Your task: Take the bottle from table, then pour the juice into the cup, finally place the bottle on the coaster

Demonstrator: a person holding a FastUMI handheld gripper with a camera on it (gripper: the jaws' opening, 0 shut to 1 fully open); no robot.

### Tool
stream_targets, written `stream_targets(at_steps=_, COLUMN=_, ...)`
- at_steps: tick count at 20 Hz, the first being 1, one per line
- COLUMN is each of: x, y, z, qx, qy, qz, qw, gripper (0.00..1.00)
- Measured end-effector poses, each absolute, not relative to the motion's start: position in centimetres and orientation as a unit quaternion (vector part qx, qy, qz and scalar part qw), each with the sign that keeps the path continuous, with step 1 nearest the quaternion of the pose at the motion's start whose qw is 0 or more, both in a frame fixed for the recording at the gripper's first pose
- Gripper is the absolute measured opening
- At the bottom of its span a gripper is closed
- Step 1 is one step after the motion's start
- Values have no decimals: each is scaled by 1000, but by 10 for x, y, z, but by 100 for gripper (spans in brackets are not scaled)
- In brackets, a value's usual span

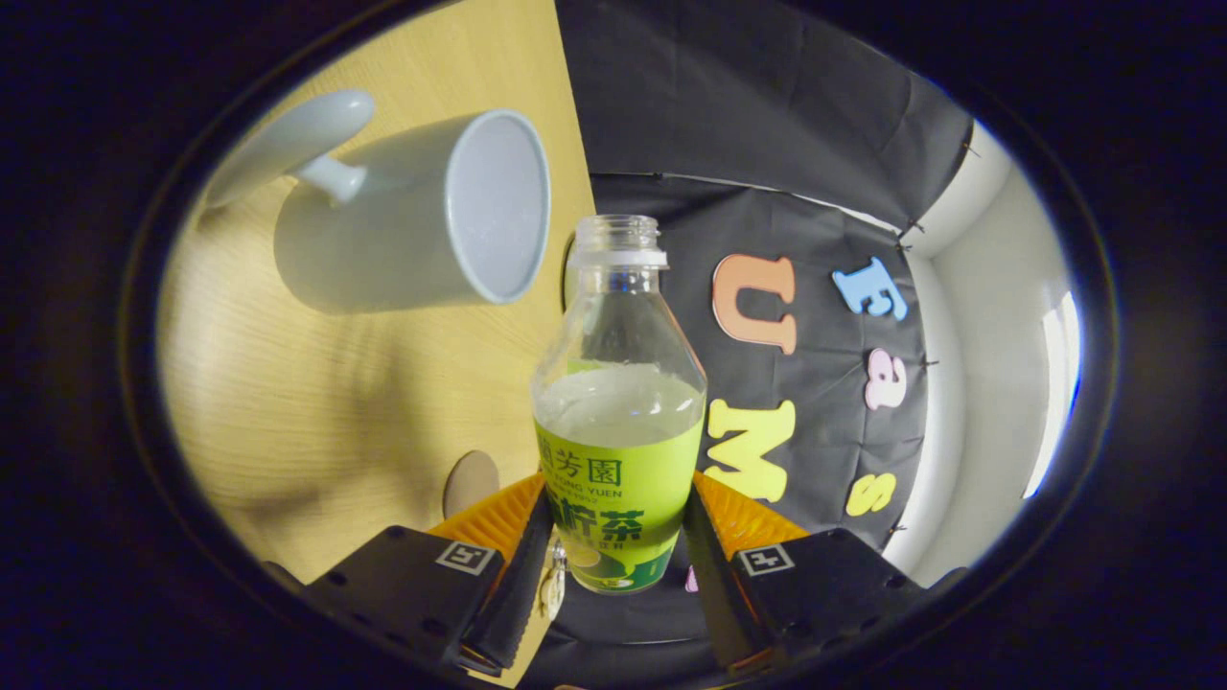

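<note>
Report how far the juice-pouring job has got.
Done: the uncapped juice bottle is off the wooden table, clamped in the gripper. In hand: it is tilted toward the white mug, nothing flowing. Left: pouring, then standing it on the round coaster.

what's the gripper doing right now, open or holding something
gripper: closed on the bottle, one finger pressing on each side of its labelled lower body; the cap is off and the cup is beyond it.
</note>
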State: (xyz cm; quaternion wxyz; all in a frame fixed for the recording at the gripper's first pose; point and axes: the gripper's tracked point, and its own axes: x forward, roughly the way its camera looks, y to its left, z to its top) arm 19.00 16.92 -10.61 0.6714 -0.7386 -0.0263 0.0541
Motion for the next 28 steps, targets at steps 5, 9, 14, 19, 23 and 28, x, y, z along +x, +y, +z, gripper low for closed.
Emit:
stream_targets(at_steps=5, x=191, y=173, z=-99, qx=-762, qy=-40, qz=50, qw=645, gripper=77)
stream_targets(at_steps=9, x=192, y=173, z=-93, qx=-771, qy=-47, qz=44, qw=634, gripper=77)
stream_targets(at_steps=14, x=191, y=169, z=-86, qx=-778, qy=-53, qz=41, qw=625, gripper=77)
stream_targets(at_steps=19, x=193, y=166, z=-72, qx=-784, qy=-61, qz=33, qw=617, gripper=77)
stream_targets(at_steps=23, x=191, y=160, z=-63, qx=-788, qy=-61, qz=27, qw=612, gripper=77)
stream_targets(at_steps=28, x=189, y=161, z=-52, qx=-792, qy=-68, qz=24, qw=606, gripper=77)
